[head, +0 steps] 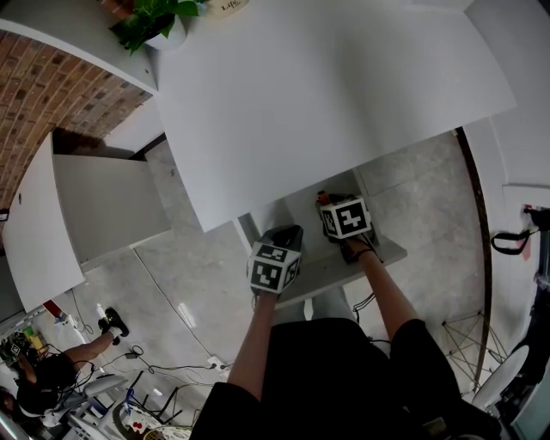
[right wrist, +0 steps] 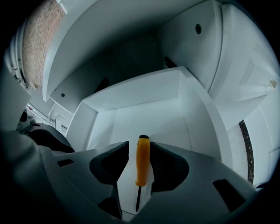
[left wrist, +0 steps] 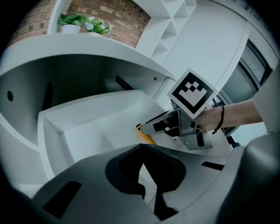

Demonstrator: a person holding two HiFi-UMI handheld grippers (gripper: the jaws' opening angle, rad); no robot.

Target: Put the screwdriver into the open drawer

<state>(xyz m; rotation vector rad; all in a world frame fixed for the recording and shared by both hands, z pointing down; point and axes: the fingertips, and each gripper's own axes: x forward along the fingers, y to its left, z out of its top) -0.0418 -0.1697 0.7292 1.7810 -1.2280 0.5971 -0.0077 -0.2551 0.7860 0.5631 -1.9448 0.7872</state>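
Note:
The screwdriver (right wrist: 142, 159) has an orange handle and a dark shaft and lies inside the open white drawer (right wrist: 140, 94). My right gripper (right wrist: 139, 144) straddles the handle, open; a gap shows on the left side, and the right pad is close beside the handle. In the left gripper view the right gripper (left wrist: 144, 127) reaches down into the drawer (left wrist: 87, 118), with a bit of the orange screwdriver (left wrist: 145, 138) under its tips. My left gripper (left wrist: 141, 146) hovers at the drawer's near edge, its tips meeting, nothing in it. In the head view both grippers (head: 288, 234) (head: 326, 202) sit over the drawer (head: 391, 253).
A white tabletop (head: 326, 94) overhangs the drawer's back part. A potted plant (head: 155, 21) stands at its far corner, near a brick wall (head: 43, 94). A white cabinet with an open door (head: 34, 223) is at the left. Cables and a person (head: 51, 369) are on the floor.

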